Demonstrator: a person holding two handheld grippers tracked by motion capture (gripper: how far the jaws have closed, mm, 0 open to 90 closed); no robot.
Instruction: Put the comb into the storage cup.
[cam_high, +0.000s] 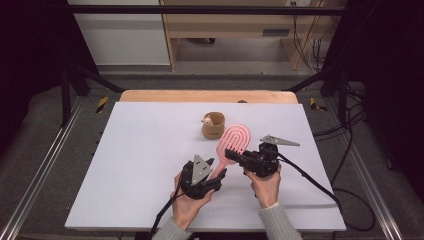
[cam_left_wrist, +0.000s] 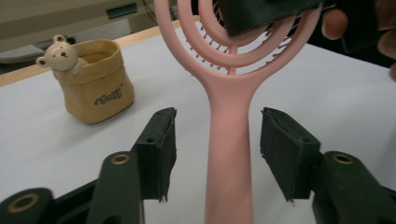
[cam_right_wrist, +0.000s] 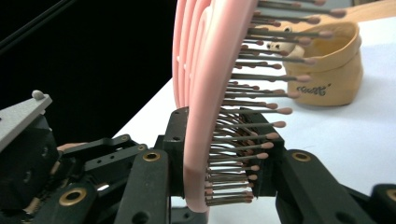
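White table (cam_high: 140, 165), seen from the high view, with a person's two hands coming in from the near edge, each holding a black gripper. A pink hairbrush (cam_high: 231, 146) sits between them near the table's middle-right, its looped, open head pointing away from the person and its handle running back toward the left gripper (cam_high: 216, 176). In the left gripper view the brush handle (cam_left_wrist: 229, 154) stands between the two jaws, which are spread with a clear gap on either side of it; neither pad touches the handle. The right gripper (cam_high: 235, 156) comes at the brush head from the side. In the right gripper view its jaws are pinched on the lower rim of the head (cam_right_wrist: 201, 140), one pad against the smooth back, the other pressed in among the bristles (cam_right_wrist: 261, 116), which have small rounded tips. The brush is held edge-on here and lifted off the surface; whether the handle end rests on the table cannot be told. Beyond the brush head, just beside it, stands a small tan pouch-like cup (cam_high: 213, 125) with a little bear figure (cam_left_wrist: 60, 55) perched on its rim and some printed lettering on its front, too small to read. A grey three-cornered plate (cam_high: 280, 140) tops the right gripper.
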